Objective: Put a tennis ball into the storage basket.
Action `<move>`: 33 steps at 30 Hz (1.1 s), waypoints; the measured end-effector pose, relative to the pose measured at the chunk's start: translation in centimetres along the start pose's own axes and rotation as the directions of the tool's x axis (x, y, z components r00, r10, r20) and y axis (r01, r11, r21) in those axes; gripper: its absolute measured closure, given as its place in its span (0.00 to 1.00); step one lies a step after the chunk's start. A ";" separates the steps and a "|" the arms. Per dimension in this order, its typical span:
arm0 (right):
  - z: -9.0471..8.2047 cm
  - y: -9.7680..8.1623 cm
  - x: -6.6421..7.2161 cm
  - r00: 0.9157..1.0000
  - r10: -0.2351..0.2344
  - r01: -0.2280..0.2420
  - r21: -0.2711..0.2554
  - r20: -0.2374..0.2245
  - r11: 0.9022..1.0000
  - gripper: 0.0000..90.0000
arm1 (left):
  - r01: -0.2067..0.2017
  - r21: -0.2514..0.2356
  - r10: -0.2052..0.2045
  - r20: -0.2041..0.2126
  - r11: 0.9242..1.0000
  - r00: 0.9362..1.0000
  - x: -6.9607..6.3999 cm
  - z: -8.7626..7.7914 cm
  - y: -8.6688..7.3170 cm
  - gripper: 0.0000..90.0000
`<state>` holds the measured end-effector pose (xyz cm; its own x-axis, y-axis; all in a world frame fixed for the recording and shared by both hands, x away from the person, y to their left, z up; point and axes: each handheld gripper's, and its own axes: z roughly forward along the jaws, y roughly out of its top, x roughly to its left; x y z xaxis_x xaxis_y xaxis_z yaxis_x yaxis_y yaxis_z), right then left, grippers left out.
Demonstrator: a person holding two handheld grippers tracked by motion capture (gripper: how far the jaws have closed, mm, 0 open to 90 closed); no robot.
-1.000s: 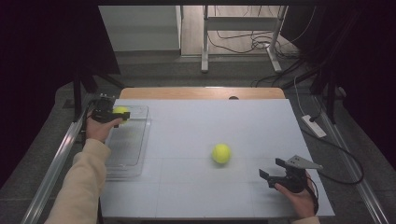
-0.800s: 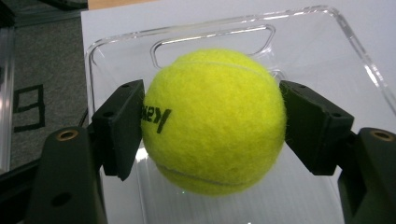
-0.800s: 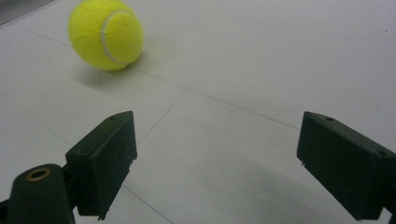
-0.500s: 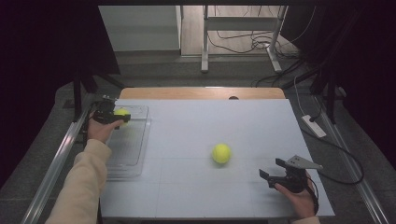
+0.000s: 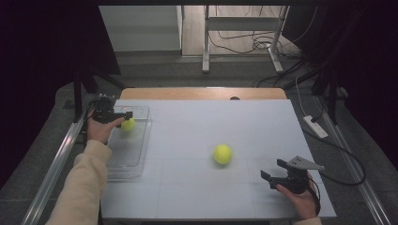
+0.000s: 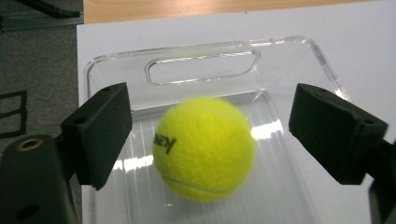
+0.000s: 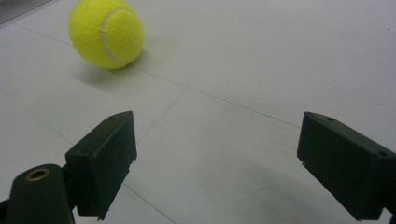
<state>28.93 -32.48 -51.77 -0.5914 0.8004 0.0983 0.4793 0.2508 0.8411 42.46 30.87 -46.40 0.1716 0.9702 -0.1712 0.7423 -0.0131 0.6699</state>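
Note:
A yellow tennis ball (image 6: 203, 149) lies between the pads of my left gripper (image 6: 210, 121), with a gap on each side. Its jaws have just been opening, and they stand off the ball. The ball (image 5: 127, 123) is in the far end of a clear plastic tray (image 5: 141, 140) at the table's left, near the tray's handle slot (image 6: 201, 70). A second tennis ball (image 5: 222, 153) rests on the white table top, right of centre. My right gripper (image 5: 273, 169) hovers open at the near right, and that ball (image 7: 106, 33) lies ahead of it to the left.
The white table top (image 5: 197, 122) has a wooden strip along its far edge. A metal rail (image 5: 56, 164) runs along the left side. Table legs and cables stand on the floor beyond, and a white power strip (image 5: 315, 126) lies off the right edge.
The left jaws have opened off the tennis ball, which now sits slightly lower in the tray. The right gripper and the middle ball have not moved.

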 end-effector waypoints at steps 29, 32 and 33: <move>0.1 0.3 -0.3 0.999 0.031 -0.031 -0.017 0.007 0.999 0.13 | -0.112 -0.143 0.135 0.164 0.983 0.977 -4.2 -4.9 -0.1 0.13; -0.1 0.3 -0.4 0.999 0.035 -0.034 -0.023 0.008 0.999 0.13 | -0.129 -0.153 0.156 0.181 0.980 0.971 -4.7 -5.1 -0.2 0.13; -0.1 0.3 -0.4 0.999 0.035 -0.034 -0.023 0.008 0.999 0.13 | -0.129 -0.153 0.156 0.181 0.980 0.971 -4.7 -5.1 -0.2 0.13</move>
<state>29.21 -32.76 -51.52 -0.5690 0.8131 0.1229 0.4841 0.2104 0.8494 38.19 27.52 -41.98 0.3995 0.8964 -0.1921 0.6058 -0.1009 0.7892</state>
